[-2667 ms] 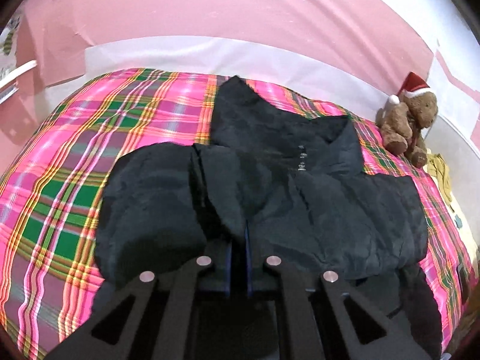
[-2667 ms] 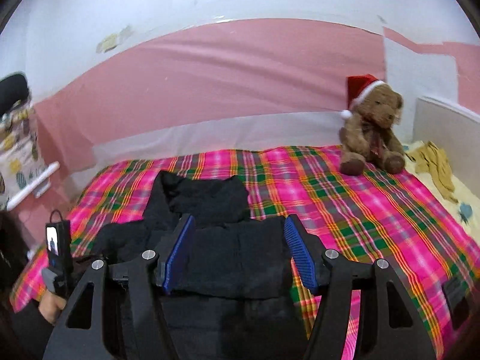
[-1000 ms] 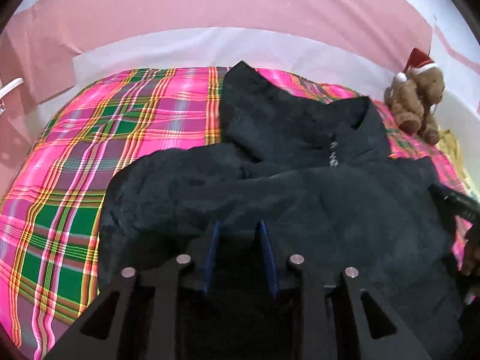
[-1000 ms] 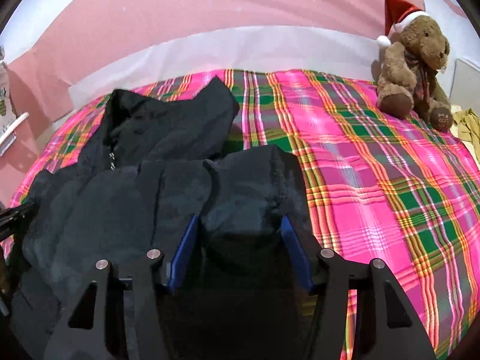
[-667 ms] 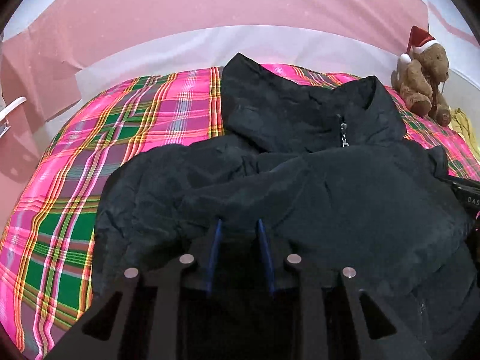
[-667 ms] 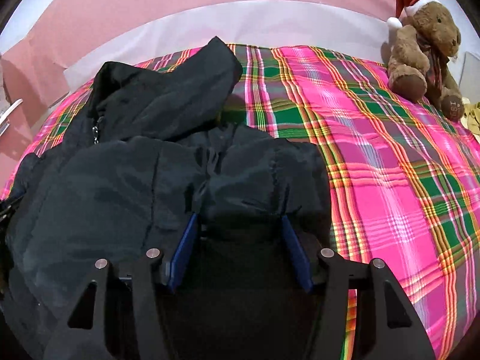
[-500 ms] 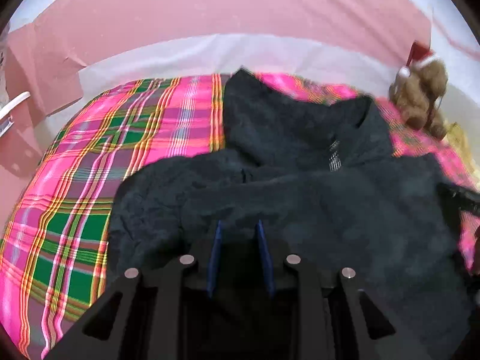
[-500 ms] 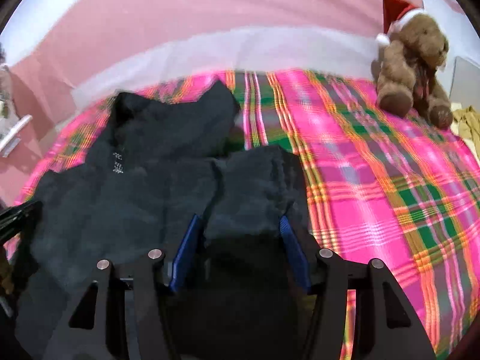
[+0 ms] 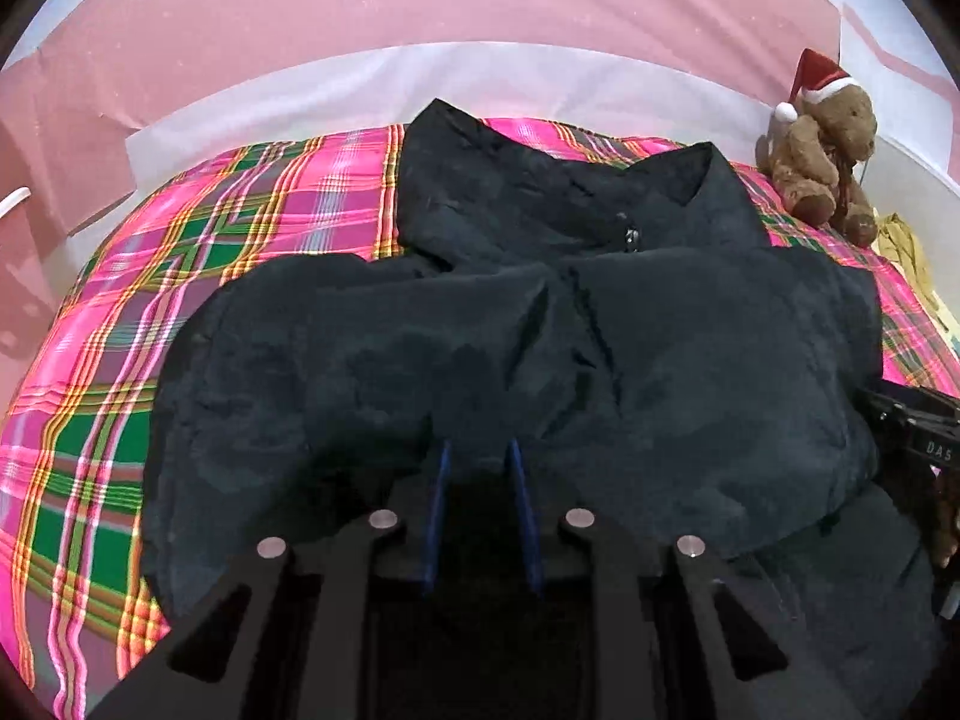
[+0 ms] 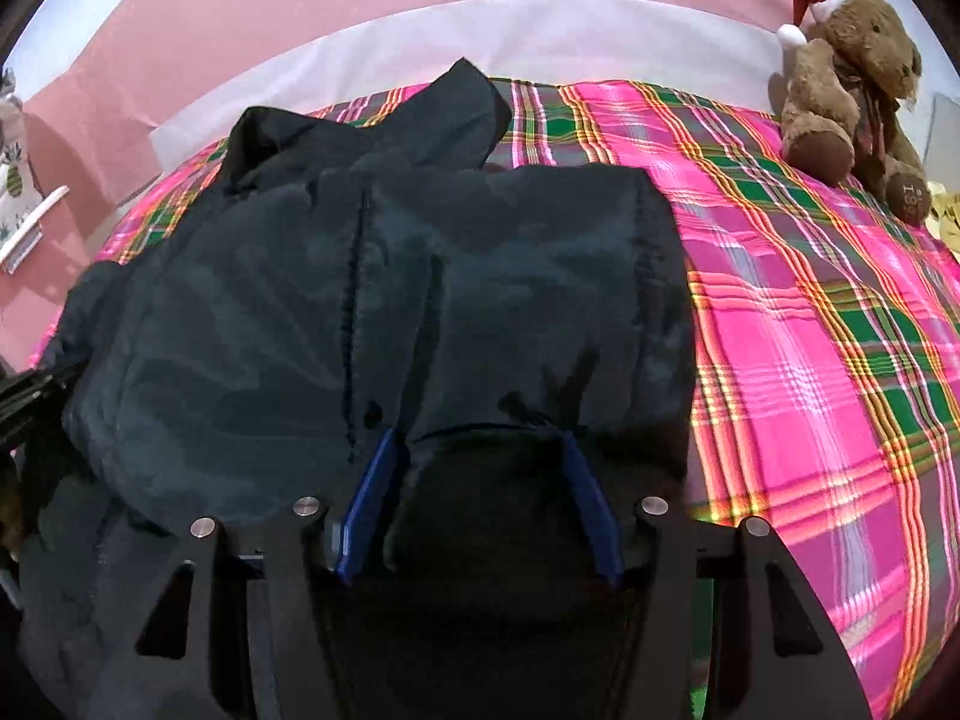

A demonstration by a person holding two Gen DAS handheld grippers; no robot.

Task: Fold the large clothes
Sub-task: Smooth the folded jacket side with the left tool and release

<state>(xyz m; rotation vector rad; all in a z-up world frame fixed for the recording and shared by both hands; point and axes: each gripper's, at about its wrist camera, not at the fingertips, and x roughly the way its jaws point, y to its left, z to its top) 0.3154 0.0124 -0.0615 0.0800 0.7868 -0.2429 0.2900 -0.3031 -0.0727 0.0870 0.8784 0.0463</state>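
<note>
**Inspector:** Since 2.7 s ago the left gripper [image 9: 477,474] has parted its blue pads from nearly touching to a narrow gap, and the black hooded jacket [image 9: 540,348] now covers more of the plaid bedspread [image 9: 252,222]. Confirm the claws

**Assistant:** Left claw slightly open, dark fabric bunched between the pads; whether it pinches, I cannot tell. Right gripper [image 10: 480,468] stands wide open, jacket [image 10: 390,300] fabric mounded between its fingers, no grip evident

**Inspector:** Jacket position?

**Assistant:** Lying on the bedspread [image 10: 810,330], hood toward the wall. Teddy bear in a Santa hat [image 10: 852,60] sits well apart at the far right corner
</note>
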